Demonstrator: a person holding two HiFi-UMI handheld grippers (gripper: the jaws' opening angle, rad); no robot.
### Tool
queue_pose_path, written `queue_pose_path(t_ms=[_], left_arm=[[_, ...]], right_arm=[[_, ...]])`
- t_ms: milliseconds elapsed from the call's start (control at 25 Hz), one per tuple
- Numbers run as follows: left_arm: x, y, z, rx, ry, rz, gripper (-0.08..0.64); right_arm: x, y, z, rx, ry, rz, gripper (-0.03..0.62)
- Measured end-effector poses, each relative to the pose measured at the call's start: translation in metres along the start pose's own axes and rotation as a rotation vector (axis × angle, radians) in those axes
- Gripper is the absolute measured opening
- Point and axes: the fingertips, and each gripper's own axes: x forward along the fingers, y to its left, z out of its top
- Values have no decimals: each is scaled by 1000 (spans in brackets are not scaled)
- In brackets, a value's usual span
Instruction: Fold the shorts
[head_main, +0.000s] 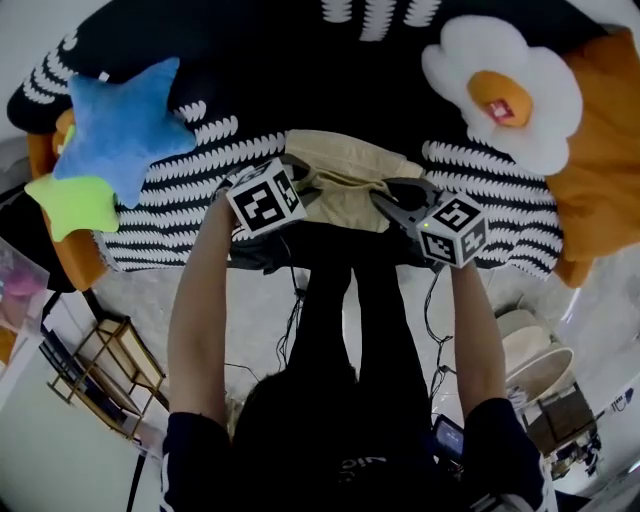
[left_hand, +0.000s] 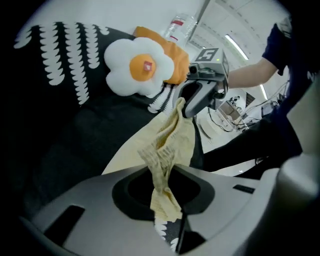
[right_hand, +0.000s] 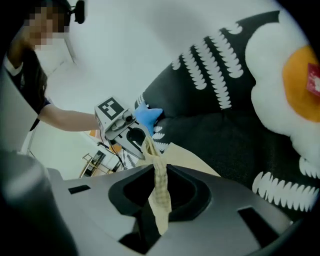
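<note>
- You are holding the left gripper (head_main: 305, 182) at the near left part of the shorts (head_main: 345, 160). Its jaws are clenching a bunched strip of the pale yellow fabric, and a short end is hanging out behind them.
- You are holding the right gripper (head_main: 382, 198) at the near right part of the shorts. Its jaws are likewise grasping a narrow, ribbed fold of the fabric.
- The two grippers are facing each other, and the gathered edge of the shorts is running between them, lifted off the surface.
- The rest of the shorts is lying flat on the black cover (head_main: 190, 175) with white scalloped markings. It is sitting near the near edge of the cover, roughly in the middle.
- A blue star cushion (head_main: 125, 130) is lying at the far left of the cover, with a green star cushion (head_main: 70, 200) just beside it.
- A fried-egg cushion (head_main: 505, 90) is lying at the far right, resting against an orange cushion (head_main: 605, 160).
- All the cushions are sitting well apart from the shorts.
</note>
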Motion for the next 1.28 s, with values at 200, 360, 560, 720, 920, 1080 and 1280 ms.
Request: queue_pose_path(t_ms=[200, 360, 560, 720, 920, 1080, 1280], left_arm=[[24, 55, -2, -200, 36, 103, 126], [33, 81, -22, -277, 68, 237, 172], [12, 90, -57, -425, 20, 311, 190], [0, 70, -78, -636, -95, 235, 190], [13, 29, -92, -628, -89, 206, 190], [13, 13, -68, -685, -234, 205, 207], [-14, 5, -23, -710, -433, 276, 224]], right_arm=[[23, -63, -7, 165, 71, -53, 77], [37, -101, -20, 240, 139, -130, 91], [28, -117, 0, 206, 105, -174, 344], [-8, -123, 11, 194, 32, -221, 372], [-34, -99, -17, 167, -2, -252, 262], [-38, -60, -34, 78, -16, -301, 261], [-45, -18, -10, -10, -85, -374, 279]])
